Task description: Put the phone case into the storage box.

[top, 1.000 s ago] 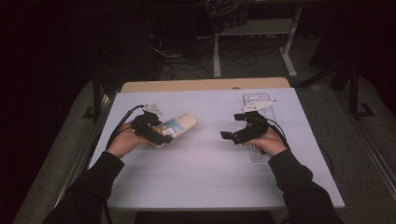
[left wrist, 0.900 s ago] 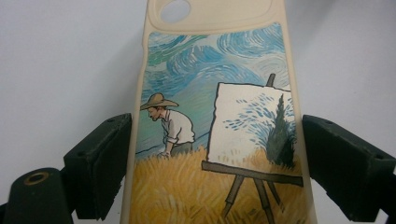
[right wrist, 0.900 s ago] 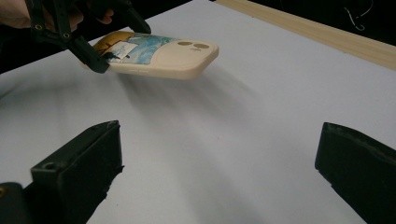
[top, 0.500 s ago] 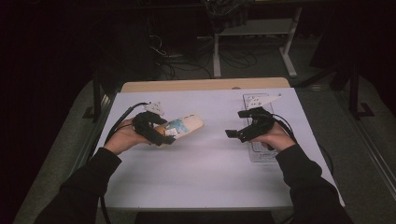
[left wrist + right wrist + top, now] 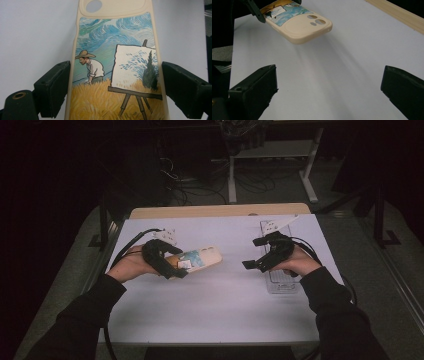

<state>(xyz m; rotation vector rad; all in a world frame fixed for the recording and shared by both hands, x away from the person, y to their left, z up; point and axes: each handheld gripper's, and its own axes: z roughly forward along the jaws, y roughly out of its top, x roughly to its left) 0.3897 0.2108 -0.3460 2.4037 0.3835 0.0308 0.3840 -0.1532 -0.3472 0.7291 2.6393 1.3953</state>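
Observation:
A cream phone case (image 5: 200,257) printed with a painter and an easel in a wheat field is held off the white table. My left gripper (image 5: 175,267) is shut on it, its two jaws pressing the case's long edges (image 5: 112,50). The camera-cutout end points toward the right gripper and hangs free above its shadow (image 5: 297,22). My right gripper (image 5: 254,253) is open at the right of the table, aimed at the case. Nothing lies between its jaws (image 5: 329,87).
A clear plastic tray (image 5: 280,282) lies under the right hand. Small white packets sit behind each hand (image 5: 167,236) (image 5: 272,226). A wooden strip (image 5: 215,211) runs along the table's far edge. Cables trail from both grippers.
The right gripper has drifted slightly right and back. The left gripper still holds the case, which has shifted a little toward the middle.

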